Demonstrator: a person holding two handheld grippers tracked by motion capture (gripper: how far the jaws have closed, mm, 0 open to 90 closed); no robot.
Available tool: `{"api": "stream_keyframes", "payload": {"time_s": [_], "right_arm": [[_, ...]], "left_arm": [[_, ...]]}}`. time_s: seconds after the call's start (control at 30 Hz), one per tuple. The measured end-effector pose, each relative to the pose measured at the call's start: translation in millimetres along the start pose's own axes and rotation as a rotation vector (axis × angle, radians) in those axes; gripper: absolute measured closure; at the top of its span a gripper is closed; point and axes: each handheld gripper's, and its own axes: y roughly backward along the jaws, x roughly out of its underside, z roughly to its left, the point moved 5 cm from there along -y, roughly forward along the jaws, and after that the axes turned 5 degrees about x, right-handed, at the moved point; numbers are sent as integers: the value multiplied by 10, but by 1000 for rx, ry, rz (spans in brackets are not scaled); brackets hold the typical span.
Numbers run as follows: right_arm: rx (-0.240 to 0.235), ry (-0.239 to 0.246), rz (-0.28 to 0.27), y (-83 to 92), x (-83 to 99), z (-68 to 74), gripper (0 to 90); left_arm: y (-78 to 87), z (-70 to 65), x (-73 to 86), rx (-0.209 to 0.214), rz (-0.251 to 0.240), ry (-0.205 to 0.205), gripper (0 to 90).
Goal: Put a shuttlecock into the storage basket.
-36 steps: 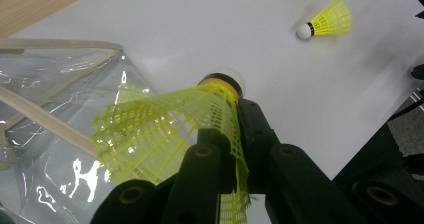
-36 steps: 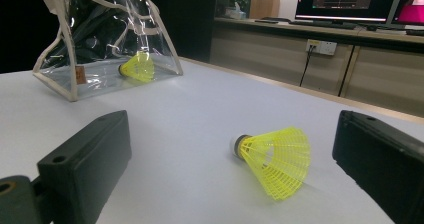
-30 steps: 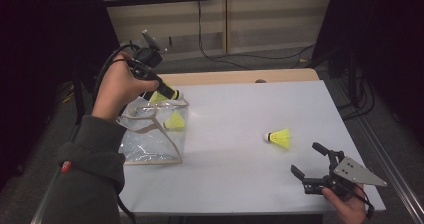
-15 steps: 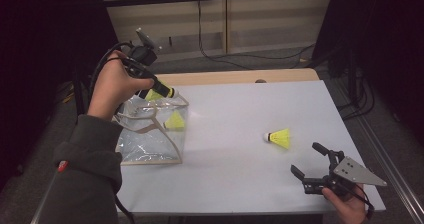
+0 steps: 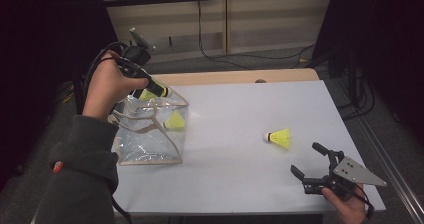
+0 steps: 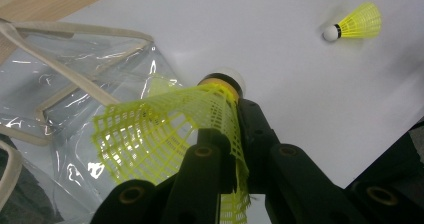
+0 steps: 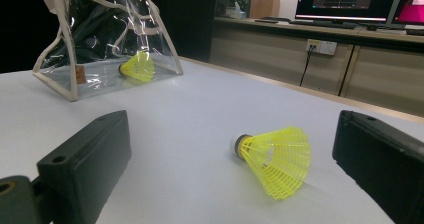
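the left claw (image 6: 227, 134) pinches a yellow shuttlecock (image 6: 170, 129) by its skirt, cork end aimed away over the clear bag (image 5: 150, 134); the right claw (image 5: 310, 164) stands wide.

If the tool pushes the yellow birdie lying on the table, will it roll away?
Probably only in a curve. The shuttlecock lies on its side, and its wide mesh skirt and small round cork would likely make it circle rather than roll straight. It looks very light, so a nudge may send it skidding on the smooth white table. The skirt seems bendy: the left tool squashes another.
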Motion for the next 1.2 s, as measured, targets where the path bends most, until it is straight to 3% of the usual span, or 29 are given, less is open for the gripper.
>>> {"api": "stream_keyframes", "payload": {"time_s": [1.2], "right_arm": [[-1,1,0,-1,0,3,20]], "left_arm": [[169,173,113,-44,-23,26,869]]}}
